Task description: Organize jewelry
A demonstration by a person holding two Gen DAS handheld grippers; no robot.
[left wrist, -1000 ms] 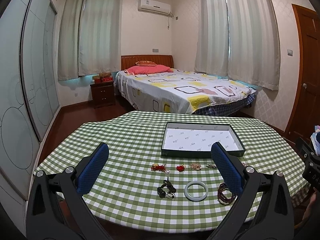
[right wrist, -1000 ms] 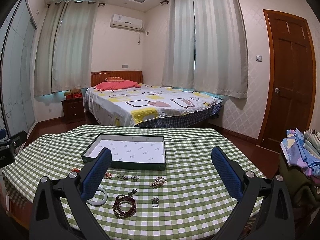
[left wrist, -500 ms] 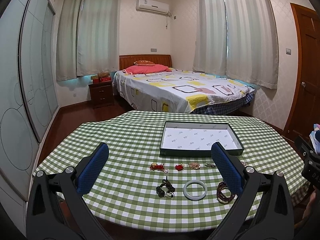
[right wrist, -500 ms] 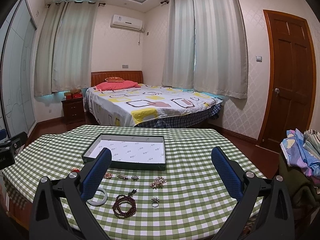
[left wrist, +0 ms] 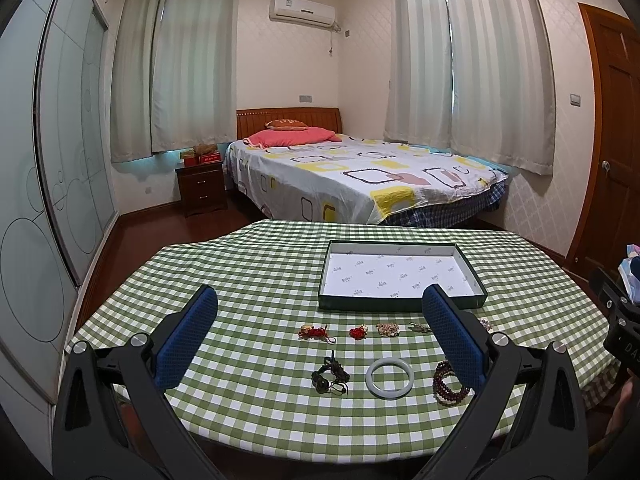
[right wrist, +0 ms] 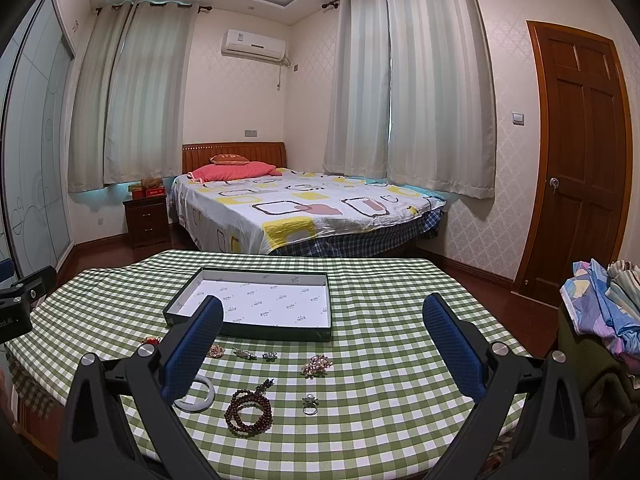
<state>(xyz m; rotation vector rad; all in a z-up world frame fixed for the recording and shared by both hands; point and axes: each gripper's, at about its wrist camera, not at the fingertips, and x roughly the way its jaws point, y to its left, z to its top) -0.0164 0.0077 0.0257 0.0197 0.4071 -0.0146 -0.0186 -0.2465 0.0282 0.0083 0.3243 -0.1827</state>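
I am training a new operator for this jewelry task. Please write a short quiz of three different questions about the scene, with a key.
1. True or false: the box already holds some jewelry.
2. Multiple choice: in the left wrist view, what lies directly left of the pale bangle? A) dark corded pendant B) silver ring C) a watch
3. Fill in: both the left gripper and the right gripper are ____ and hold nothing.

Key: 1 false, the box shows only its white lining; 2 A; 3 open.
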